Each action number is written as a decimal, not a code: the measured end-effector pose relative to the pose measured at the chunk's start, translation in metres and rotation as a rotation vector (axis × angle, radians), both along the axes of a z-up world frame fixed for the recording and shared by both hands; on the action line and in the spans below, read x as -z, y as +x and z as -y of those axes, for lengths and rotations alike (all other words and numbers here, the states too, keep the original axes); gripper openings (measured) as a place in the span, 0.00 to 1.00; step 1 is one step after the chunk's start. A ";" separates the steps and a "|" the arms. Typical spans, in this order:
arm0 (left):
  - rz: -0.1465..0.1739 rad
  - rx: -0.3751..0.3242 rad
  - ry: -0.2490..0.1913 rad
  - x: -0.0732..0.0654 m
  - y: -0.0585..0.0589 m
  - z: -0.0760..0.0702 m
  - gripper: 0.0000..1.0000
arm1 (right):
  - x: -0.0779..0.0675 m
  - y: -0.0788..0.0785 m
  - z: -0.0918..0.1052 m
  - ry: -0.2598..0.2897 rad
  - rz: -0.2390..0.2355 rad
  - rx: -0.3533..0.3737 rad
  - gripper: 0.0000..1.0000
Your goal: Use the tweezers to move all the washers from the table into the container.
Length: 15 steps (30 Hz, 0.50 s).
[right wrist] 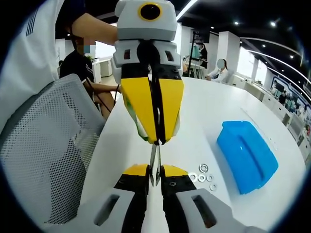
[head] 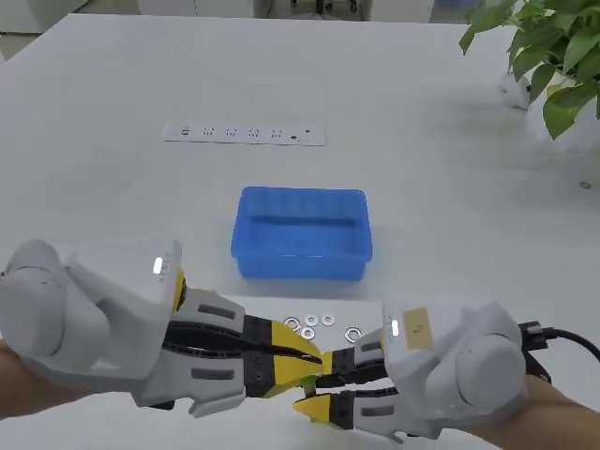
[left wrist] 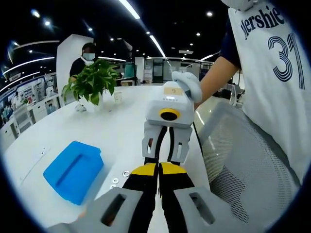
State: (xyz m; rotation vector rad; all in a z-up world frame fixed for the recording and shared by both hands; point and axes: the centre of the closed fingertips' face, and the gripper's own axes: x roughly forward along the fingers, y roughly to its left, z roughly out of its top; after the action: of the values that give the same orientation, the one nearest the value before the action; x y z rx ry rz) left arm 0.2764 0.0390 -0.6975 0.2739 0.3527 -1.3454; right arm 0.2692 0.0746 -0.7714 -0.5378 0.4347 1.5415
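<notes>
Low in the head view my two grippers meet nose to nose over the white table. My left gripper comes in from the left, and my right gripper from the right. In the right gripper view the thin metal tweezers run between my right gripper's shut yellow tips and the left gripper's shut tips above. Several washers lie on the table just beyond the grippers. The blue container stands behind the washers.
A white power strip lies at the back of the table. A potted plant stands at the far right corner. A grey mesh chair sits by the near table edge, beside the person.
</notes>
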 end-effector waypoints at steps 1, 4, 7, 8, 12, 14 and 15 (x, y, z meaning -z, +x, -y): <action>-0.002 -0.001 0.007 -0.001 0.001 -0.001 0.04 | 0.000 0.001 -0.001 0.000 0.002 -0.001 0.10; 0.002 0.001 0.030 -0.004 0.003 -0.005 0.04 | -0.002 0.003 -0.002 0.002 0.005 -0.001 0.10; 0.007 0.003 0.038 -0.008 0.007 -0.007 0.04 | -0.009 0.008 -0.006 0.019 0.002 0.005 0.10; 0.010 0.004 0.041 -0.010 0.008 -0.008 0.04 | -0.010 0.009 -0.007 0.022 0.005 0.006 0.10; 0.016 0.011 0.054 -0.013 0.012 -0.010 0.04 | -0.013 0.015 -0.012 0.025 0.020 0.003 0.10; 0.020 0.011 0.057 -0.014 0.014 -0.011 0.04 | -0.014 0.017 -0.012 0.024 0.027 0.001 0.10; 0.018 0.010 0.055 -0.015 0.015 -0.011 0.04 | -0.015 0.019 -0.013 0.024 0.032 0.000 0.10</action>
State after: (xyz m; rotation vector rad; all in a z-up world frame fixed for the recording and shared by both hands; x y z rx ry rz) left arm 0.2910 0.0502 -0.6828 0.3340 0.3746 -1.3439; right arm 0.2879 0.0871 -0.7566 -0.5432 0.3913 1.5341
